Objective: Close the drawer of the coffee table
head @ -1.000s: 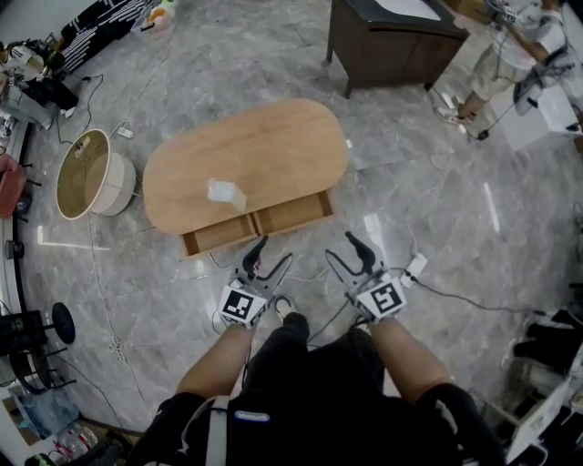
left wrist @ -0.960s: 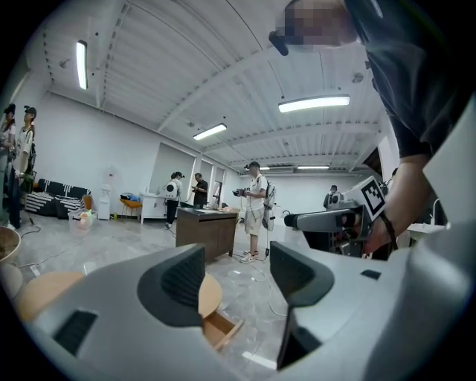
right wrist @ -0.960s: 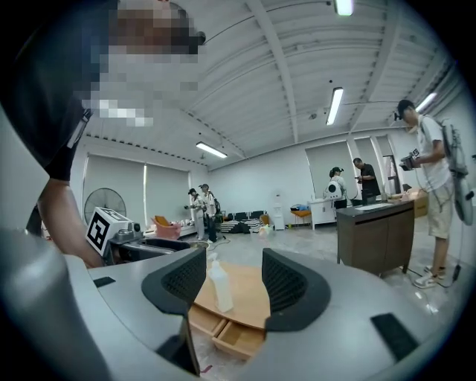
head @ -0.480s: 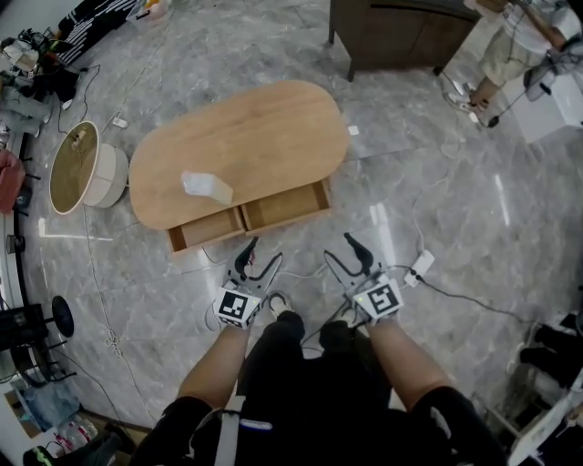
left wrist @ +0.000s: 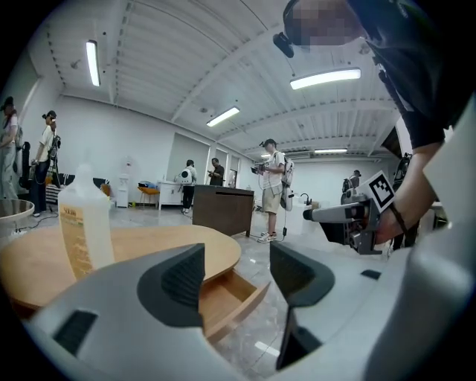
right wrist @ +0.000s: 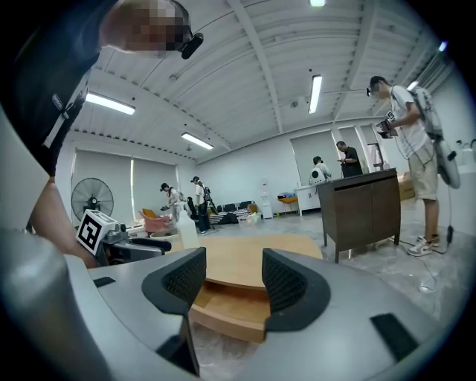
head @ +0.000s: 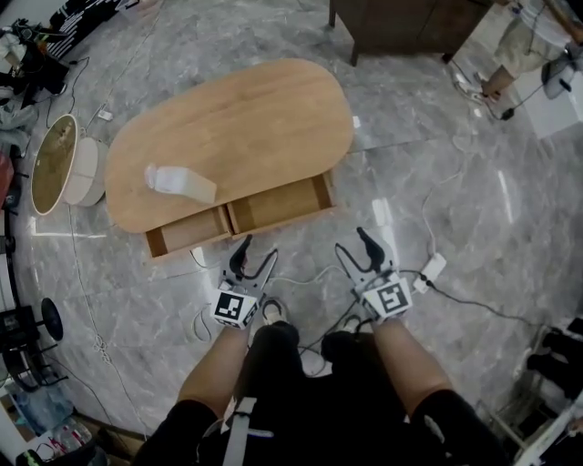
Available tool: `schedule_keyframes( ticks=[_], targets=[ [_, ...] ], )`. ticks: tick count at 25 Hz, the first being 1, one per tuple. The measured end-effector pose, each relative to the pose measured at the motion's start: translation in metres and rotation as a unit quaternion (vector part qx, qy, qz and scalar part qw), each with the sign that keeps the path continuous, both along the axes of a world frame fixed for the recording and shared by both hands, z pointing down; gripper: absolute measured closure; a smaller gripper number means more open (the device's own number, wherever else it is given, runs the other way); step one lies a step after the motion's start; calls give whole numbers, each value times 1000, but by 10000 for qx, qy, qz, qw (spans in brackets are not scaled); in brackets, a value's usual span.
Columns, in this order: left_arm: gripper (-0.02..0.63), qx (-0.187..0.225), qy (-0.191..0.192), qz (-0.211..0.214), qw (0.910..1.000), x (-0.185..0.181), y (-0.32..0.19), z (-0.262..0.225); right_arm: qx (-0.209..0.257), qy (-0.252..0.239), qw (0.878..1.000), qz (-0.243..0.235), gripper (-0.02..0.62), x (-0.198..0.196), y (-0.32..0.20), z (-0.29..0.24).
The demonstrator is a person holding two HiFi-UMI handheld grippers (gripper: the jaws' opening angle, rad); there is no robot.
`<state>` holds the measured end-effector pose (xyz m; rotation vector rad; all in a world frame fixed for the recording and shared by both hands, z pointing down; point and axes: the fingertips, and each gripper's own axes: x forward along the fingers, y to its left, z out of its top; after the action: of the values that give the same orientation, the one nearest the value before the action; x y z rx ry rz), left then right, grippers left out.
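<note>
The oval wooden coffee table (head: 237, 123) stands on the marble floor. Its drawer (head: 241, 218) is pulled out on the near side and shows two empty compartments. A white plastic bottle (head: 180, 184) lies on the tabletop near the drawer. My left gripper (head: 255, 259) is open, just short of the drawer's front. My right gripper (head: 355, 250) is open too, off the drawer's right corner. In the left gripper view the open left gripper (left wrist: 238, 275) frames the drawer (left wrist: 223, 294), with the bottle (left wrist: 83, 231) at left. The open right gripper (right wrist: 234, 279) frames the drawer (right wrist: 230, 305) from the right gripper view.
A dark wooden cabinet (head: 410, 23) stands beyond the table. A round cream drum-shaped stool (head: 59, 168) sits at its left. Cables and a white power strip (head: 433, 267) lie on the floor by my right gripper. A person (head: 515, 45) stands at the top right.
I have come closer to the table: drawer and tabletop look larger, and both grippers now sit nearer the drawer front. Both stay open.
</note>
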<state>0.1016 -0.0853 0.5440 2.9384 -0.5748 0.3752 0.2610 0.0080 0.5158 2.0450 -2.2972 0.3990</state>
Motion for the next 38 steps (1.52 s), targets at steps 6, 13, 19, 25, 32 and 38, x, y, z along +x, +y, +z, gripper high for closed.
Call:
schedule_keyframes(
  ticks=[6, 13, 19, 25, 32, 38],
  targets=[
    [350, 54, 220, 99, 9997, 7, -11, 38, 131, 45, 9998, -141, 367, -11, -26, 48],
    [350, 139, 410, 255, 9987, 4, -16, 98, 297, -56, 9984, -473, 367, -35, -53, 120],
    [350, 321, 735, 209, 9966, 10, -31, 125, 705, 48, 9935, -895, 367, -49, -80, 139],
    [350, 686, 922, 358, 9927, 19, -39, 129, 1029, 177, 9870, -1223, 367, -52, -97, 145],
    [350, 774, 881, 569, 9915, 13, -32, 138, 1060, 254, 9824, -1520, 367, -67, -99, 163],
    [350, 792, 669, 574, 9930, -2, -30, 152, 1039, 359, 9804, -1634, 367, -70, -93, 171]
  ],
)
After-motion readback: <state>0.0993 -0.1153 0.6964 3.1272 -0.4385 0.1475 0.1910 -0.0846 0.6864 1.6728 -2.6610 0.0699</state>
